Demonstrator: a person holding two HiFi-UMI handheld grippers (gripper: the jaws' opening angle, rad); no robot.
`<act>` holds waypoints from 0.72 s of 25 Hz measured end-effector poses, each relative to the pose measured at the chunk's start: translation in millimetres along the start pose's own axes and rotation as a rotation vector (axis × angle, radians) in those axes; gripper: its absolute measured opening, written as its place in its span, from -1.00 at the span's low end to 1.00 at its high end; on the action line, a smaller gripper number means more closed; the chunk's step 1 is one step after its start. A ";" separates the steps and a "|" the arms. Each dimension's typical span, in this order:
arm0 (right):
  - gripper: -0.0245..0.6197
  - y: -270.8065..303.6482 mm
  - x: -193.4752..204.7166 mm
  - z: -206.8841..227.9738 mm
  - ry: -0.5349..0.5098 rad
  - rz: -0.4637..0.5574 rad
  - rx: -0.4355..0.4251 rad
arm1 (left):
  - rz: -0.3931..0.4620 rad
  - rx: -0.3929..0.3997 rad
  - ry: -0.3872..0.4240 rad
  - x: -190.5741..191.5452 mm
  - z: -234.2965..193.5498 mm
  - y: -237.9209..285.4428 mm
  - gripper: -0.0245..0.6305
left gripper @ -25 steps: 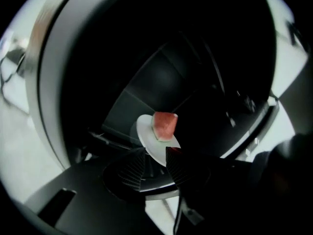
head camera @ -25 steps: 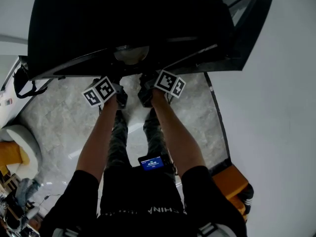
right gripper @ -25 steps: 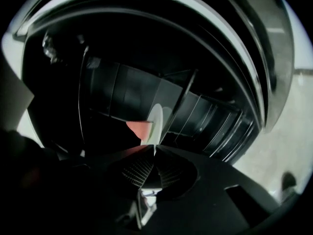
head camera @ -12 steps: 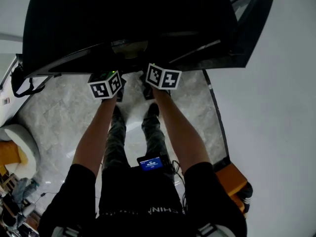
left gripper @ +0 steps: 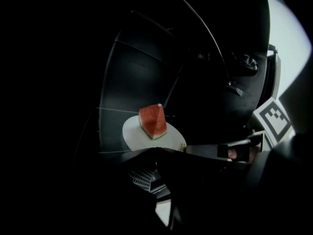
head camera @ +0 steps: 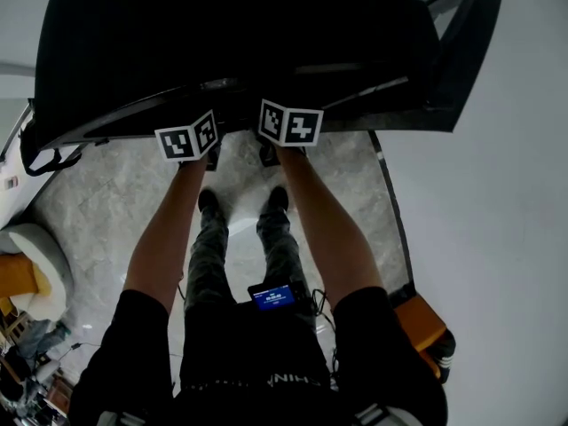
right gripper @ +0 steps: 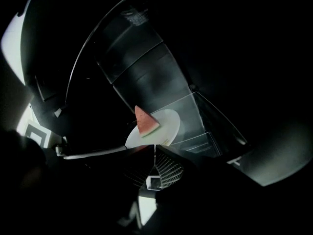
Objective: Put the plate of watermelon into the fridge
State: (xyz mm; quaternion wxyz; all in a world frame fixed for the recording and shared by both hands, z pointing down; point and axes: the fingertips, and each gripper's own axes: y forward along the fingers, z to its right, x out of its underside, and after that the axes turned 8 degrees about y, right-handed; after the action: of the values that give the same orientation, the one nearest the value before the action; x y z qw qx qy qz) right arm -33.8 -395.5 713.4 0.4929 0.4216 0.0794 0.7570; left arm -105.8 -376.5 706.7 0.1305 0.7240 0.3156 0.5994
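A white plate (left gripper: 132, 133) carries a red watermelon wedge (left gripper: 152, 122) inside the dark fridge (head camera: 231, 34), over a glass shelf. My left gripper (left gripper: 155, 151) is shut on the plate's near rim. The right gripper's finger (left gripper: 210, 150) reaches the same rim from the right. In the right gripper view the plate (right gripper: 166, 124) and wedge (right gripper: 145, 121) sit just past my right gripper (right gripper: 151, 148), which is shut on the rim. In the head view only the two marker cubes (head camera: 186, 138) (head camera: 290, 122) show at the fridge's edge; the plate is hidden.
The fridge door (head camera: 461, 51) stands open at the right. Glass shelves (right gripper: 205, 126) line the dark interior. Below are the marble floor (head camera: 98, 211), the person's feet (head camera: 271, 198) and an orange object (head camera: 422, 322) by the wall.
Both marker cubes have moved forward to the fridge's edge. The plate, visible under that edge before, has gone out of the head view into the fridge.
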 end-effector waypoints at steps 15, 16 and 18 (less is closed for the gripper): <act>-0.86 -34.2 -3.7 -26.3 -0.031 -0.030 -0.039 | -0.019 0.159 0.259 -5.7 42.6 -32.1 -0.89; -0.86 -44.2 -5.6 -33.4 -0.029 -0.027 -0.056 | 0.011 0.170 0.267 -12.4 48.3 -43.5 -0.89; -0.86 -66.4 -9.4 -50.7 -0.027 -0.025 -0.086 | 0.057 0.196 0.302 -27.6 61.9 -69.4 -0.89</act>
State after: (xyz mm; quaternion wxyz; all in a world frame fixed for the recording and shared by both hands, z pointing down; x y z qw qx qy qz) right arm -23.6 -354.9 640.5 0.5211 0.4093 0.0454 0.7476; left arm -70.1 -328.5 630.3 -0.0068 0.6436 0.3679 0.6711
